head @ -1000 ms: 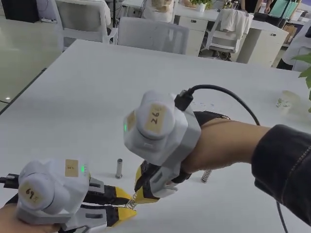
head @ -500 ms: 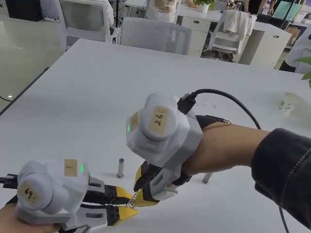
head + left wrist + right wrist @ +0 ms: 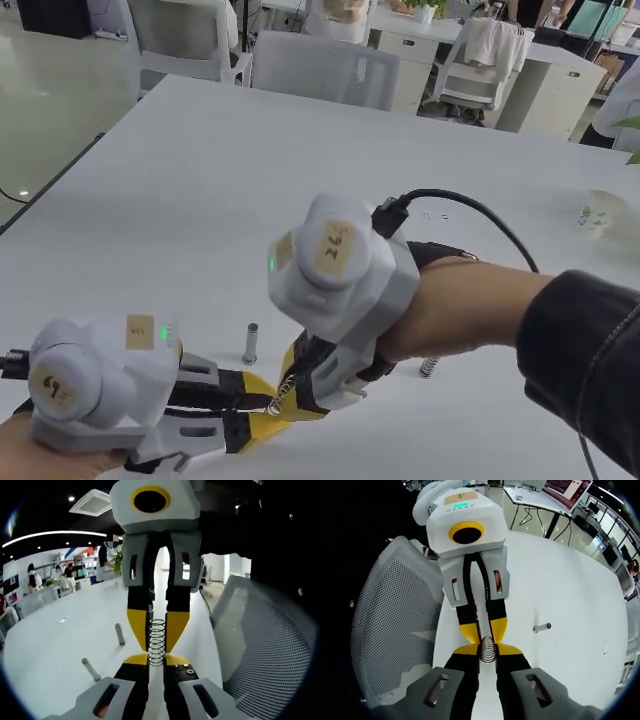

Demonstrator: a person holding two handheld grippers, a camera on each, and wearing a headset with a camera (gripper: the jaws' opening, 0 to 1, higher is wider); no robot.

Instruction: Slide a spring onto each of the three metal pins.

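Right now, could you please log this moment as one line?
left gripper: shut on spring | right gripper: shut on same spring | pin: upright, bare

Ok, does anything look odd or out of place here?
One spring is pinched by both the left gripper and the right gripper at once, tip to tip. A second spring lies loose on the table.

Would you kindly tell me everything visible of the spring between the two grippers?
The spring is a slim, bright coil of metal wire, its turns open and even. It spans the gap between the grippers above the white table, one end pinched by the left gripper, the other by the right gripper.
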